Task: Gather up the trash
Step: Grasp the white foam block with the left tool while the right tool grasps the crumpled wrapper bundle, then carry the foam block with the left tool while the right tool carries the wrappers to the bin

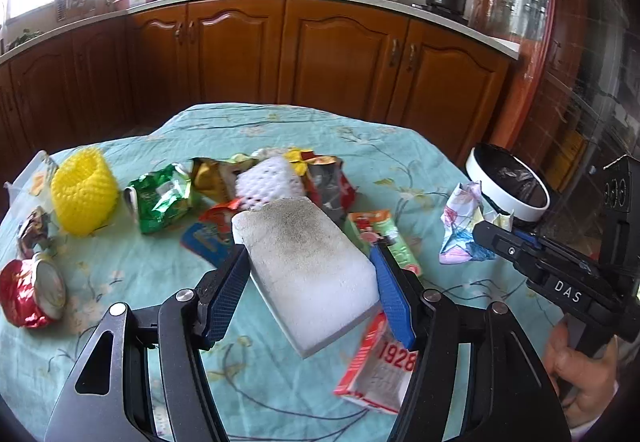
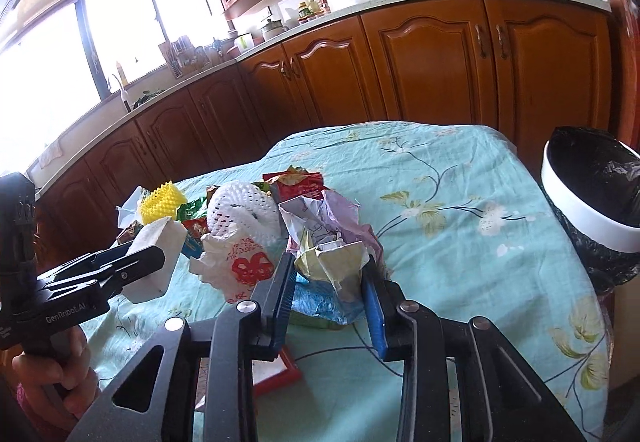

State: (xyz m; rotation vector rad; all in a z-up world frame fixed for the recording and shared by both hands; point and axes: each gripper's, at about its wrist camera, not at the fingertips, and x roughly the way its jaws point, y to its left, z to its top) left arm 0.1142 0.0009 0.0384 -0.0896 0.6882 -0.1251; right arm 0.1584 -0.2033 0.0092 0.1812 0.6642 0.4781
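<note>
While both tongs have something clamped, most of the trash is still heaped mid-desk; the left tongs (image 1: 310, 274) are squeezing a white foam block (image 1: 308, 262), grey-smudged on top, tilted and lifted clear of the floral turquoise cloth on the desk (image 1: 280, 130); blue pads press on both its long sides. Over on the other side the right tongs (image 2: 330, 290) sit narrower, pinched on a crumpled paper wad (image 2: 332, 242), colourful and scrunched, with a bit of blue foil hanging under it.

Pile-wise: a yellow foam net sleeve (image 1: 84, 194) stands upright far left; next to it a green snack bag (image 1: 160, 198); a white foam net (image 1: 268, 182) sits in the middle among red and gold wrappers; a squashed red can (image 1: 30, 292) lies near the left edge; a red-and-white carton (image 1: 380, 362) marked 1928 lies flat under the left tongs.

Off the right edge of the desk there's the bin (image 2: 592, 202), white rim, black liner; nothing's touching it. A hand (image 1: 580, 374) grips the right handle.
</note>
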